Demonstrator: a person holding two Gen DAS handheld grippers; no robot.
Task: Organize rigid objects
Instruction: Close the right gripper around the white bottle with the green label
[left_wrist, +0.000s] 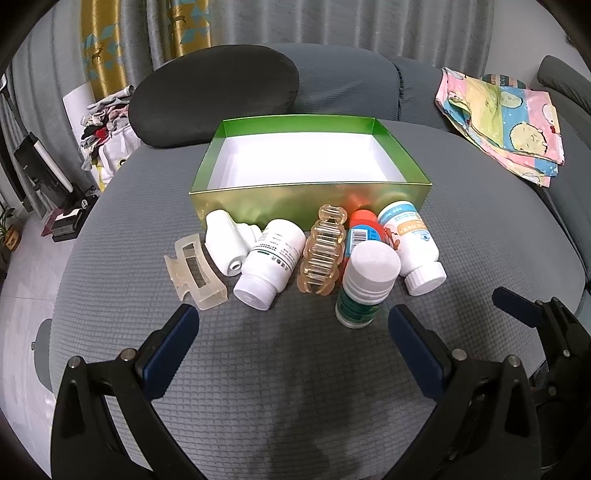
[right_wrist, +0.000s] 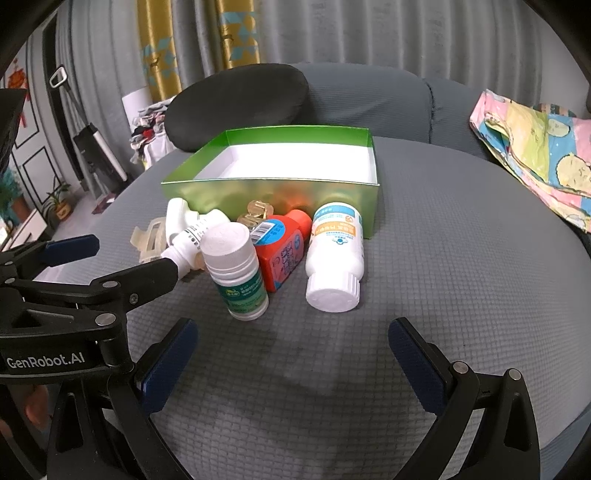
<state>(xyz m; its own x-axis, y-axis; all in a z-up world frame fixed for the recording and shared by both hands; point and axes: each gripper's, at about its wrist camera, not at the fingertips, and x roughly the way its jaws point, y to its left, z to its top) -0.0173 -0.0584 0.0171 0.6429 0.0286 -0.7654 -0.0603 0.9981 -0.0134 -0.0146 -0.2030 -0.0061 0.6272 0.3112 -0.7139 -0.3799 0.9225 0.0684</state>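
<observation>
At twelve o'clock we see grey curtains (left_wrist: 332, 26) with gold patterned panels (left_wrist: 99, 48). Below them we find a dark oval cushion (left_wrist: 214, 92) resting on the grey textured sofa cover (left_wrist: 277, 369). At two o'clock we note a folded pastel cartoon-print cloth (left_wrist: 506, 122). At nine o'clock we observe a heap of mixed fabrics (left_wrist: 107, 125) and, beyond it, a small potted plant (right_wrist: 59, 203).

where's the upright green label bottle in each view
Left wrist: green-label bottle stands right of centre, nearest the camera in the row, in front of the orange bottle.
Right wrist: it stands left of centre, beside that orange bottle.
Shared landmark: the green box behind the row.
</observation>
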